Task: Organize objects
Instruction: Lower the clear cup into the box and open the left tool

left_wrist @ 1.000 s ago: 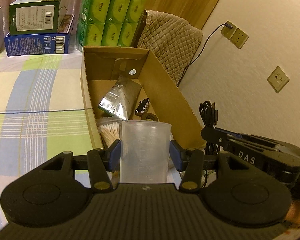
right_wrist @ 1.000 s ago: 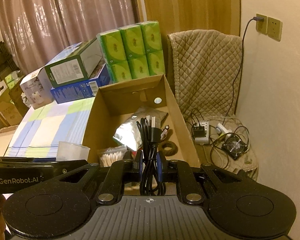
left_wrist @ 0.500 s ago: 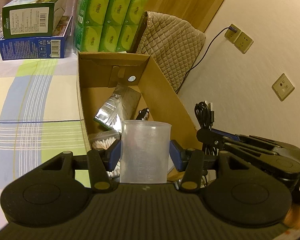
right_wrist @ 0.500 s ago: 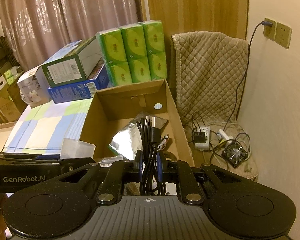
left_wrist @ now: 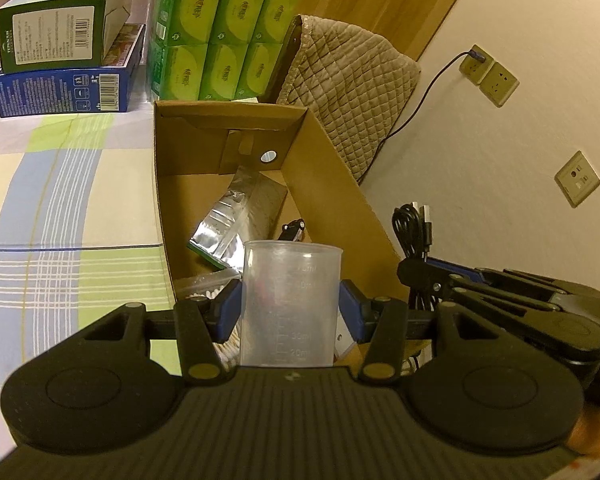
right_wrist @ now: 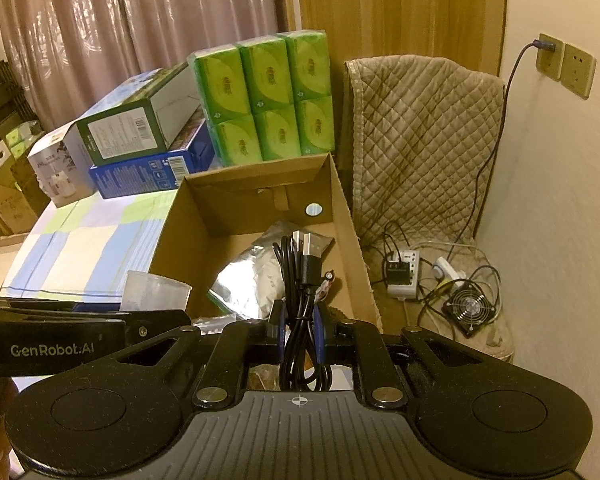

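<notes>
My left gripper [left_wrist: 290, 310] is shut on a clear plastic measuring cup [left_wrist: 290, 300], held upright over the near end of an open cardboard box [left_wrist: 332, 196]. My right gripper [right_wrist: 299, 334] is shut on a coiled black USB cable [right_wrist: 302, 280], held above the same box [right_wrist: 350, 220]. The cable also shows in the left wrist view [left_wrist: 414, 232], and the cup in the right wrist view [right_wrist: 154, 290]. Inside the box lie a silver foil pouch [left_wrist: 232, 220], a bag of cotton swabs [left_wrist: 204, 290] and a small black item [left_wrist: 294, 230].
The box sits on a striped cloth [left_wrist: 60, 208]. Behind it stand green tissue packs [left_wrist: 220, 32] and stacked green and blue cartons [left_wrist: 60, 48]. To the right are a quilted chair [right_wrist: 420, 140], a power strip [right_wrist: 404, 274], a small fan [right_wrist: 472, 310] and the wall.
Both grippers have risen and drawn back a little from the box, still holding the cup and the cable. The box contents have not moved.
</notes>
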Demonstrator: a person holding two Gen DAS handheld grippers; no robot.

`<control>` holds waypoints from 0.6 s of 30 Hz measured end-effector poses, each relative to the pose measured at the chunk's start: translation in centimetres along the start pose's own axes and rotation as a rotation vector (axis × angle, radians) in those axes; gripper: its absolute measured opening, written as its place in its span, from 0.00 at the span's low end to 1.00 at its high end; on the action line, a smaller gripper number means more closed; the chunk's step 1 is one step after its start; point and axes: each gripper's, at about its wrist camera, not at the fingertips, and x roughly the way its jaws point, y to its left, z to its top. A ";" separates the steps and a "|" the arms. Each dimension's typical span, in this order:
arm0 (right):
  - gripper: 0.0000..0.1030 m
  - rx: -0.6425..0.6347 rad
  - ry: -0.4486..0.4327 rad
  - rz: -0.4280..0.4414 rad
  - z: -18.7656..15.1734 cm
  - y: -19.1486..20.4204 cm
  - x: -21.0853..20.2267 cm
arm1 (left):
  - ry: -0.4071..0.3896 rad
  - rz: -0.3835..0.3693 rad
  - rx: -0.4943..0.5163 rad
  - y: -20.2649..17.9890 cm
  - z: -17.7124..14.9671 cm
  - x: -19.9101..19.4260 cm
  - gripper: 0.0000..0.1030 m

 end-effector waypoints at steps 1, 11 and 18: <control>0.10 0.001 0.000 0.000 0.1 0.0 0.1 | 0.000 0.001 -0.002 0.0 0.1 0.0 0.46; 0.10 0.008 -0.002 0.003 0.3 0.0 0.1 | -0.020 0.003 0.003 0.0 1.2 0.6 0.62; 0.10 0.009 -0.005 0.001 0.1 0.2 -0.2 | -0.043 0.039 0.012 0.9 0.9 -0.3 0.78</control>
